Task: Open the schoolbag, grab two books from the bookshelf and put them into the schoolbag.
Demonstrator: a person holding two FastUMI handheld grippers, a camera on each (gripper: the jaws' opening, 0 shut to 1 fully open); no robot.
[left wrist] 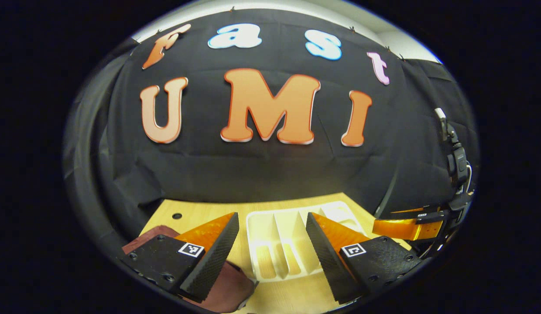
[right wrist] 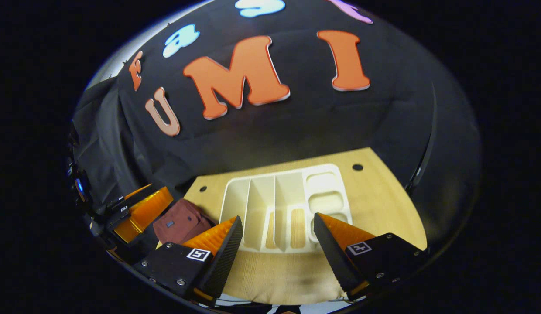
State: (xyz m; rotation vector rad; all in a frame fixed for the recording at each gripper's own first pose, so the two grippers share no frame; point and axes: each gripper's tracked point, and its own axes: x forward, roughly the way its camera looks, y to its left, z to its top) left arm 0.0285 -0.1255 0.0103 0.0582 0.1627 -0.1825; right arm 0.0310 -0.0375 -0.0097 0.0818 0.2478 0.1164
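Here one maroon schoolbag point(right wrist: 181, 224) lies at the table's point(right wrist: 384, 205) left end, just beside one white rack point(right wrist: 270, 192) with upright dividers and three small pockets on its right side; a small patch on the bag is too small to read. Both grippers hover above the table, apart from everything: the left gripper point(left wrist: 270, 244) spread wide, the right gripper point(right wrist: 277, 244) likewise spread, each finger carrying one square coded tag.

Maroon schoolbag point(right wrist: 179, 223) lying beside white divided bookshelf point(right wrist: 282, 205)
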